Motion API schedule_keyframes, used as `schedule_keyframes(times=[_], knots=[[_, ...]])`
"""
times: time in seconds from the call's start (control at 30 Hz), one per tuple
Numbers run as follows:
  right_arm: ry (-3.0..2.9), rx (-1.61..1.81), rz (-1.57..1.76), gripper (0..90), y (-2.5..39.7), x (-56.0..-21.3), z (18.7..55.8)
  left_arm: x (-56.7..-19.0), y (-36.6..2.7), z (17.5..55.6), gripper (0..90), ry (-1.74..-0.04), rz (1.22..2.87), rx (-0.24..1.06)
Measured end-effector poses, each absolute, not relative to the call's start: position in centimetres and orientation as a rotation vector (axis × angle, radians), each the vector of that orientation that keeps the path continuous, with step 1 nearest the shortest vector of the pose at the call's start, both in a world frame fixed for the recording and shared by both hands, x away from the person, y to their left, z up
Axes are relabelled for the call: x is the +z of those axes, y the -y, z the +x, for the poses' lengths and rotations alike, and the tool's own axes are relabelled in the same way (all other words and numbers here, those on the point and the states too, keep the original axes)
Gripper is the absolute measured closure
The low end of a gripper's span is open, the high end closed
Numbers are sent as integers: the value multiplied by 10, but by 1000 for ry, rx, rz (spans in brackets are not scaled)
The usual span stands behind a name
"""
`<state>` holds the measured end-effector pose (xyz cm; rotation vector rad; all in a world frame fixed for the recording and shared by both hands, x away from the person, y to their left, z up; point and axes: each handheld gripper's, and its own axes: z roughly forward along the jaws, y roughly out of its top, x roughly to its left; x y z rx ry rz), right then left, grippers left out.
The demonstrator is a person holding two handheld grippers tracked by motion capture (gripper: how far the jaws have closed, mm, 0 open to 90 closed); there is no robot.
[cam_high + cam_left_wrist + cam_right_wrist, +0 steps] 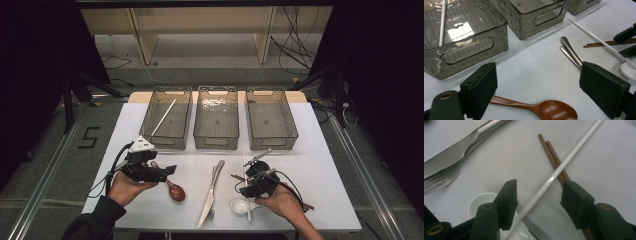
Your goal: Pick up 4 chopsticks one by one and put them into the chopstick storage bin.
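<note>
1. High view: a white table (pixel 150 210) stands on a grey floor, with a pale wooden bench behind it, loose cables on the floor, black drapes at both sides and a "5" marked on the floor at the left.
2. Three smoky clear plastic bins sit in a row at the far side of the table. The left bin (pixel 167 132) holds one white chopstick (pixel 164 117) lying slantwise; the middle bin (pixel 216 137) and the right bin (pixel 272 135) show nothing inside.
3. On the near half of the table lie a wooden spoon (pixel 176 191), a knife (pixel 210 197) and a fork (pixel 214 172) side by side, a white ceramic spoon (pixel 240 204), a pair of brown chopsticks (pixel 236 177) and a second white chopstick (pixel 246 167).
4. That second white chopstick is long, thin, glossy and straight. In the right gripper view it crosses over the brown chopsticks (pixel 552 157) and runs above the white ceramic spoon (pixel 480 206).
5. The right gripper (pixel 258 180) is held low over it, jaws wide apart on either side of the stick and gripping nothing; the second white chopstick (pixel 549 181) passes between them without touching either pad.
6. The left gripper (pixel 165 173) hovers above the wooden spoon (pixel 544 110), jaws spread wide and empty, with the spoon's handle passing under the left jaw.
</note>
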<state>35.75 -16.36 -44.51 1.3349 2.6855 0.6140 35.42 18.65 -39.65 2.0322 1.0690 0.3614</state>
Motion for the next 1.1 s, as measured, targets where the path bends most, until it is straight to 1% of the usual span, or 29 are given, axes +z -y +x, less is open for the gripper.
schedule_keyframes(times=[0.27, 0.47, 0.73, 1.1], knots=[[-2711, 567, 1314, 564, 159, -450, 359, -401, -185, 351, 143, -1071, 2048, 357], [-2735, 504, 1321, 597, 159, -456, 360, -403, -184, 352, 143, -1069, 2054, 359], [-2742, 471, 1318, 667, 161, -457, 361, -404, -184, 352, 143, -1064, 2066, 359], [-2711, 452, 1357, 750, 172, -456, 362, -405, -182, 351, 143, -1047, 2081, 356]])
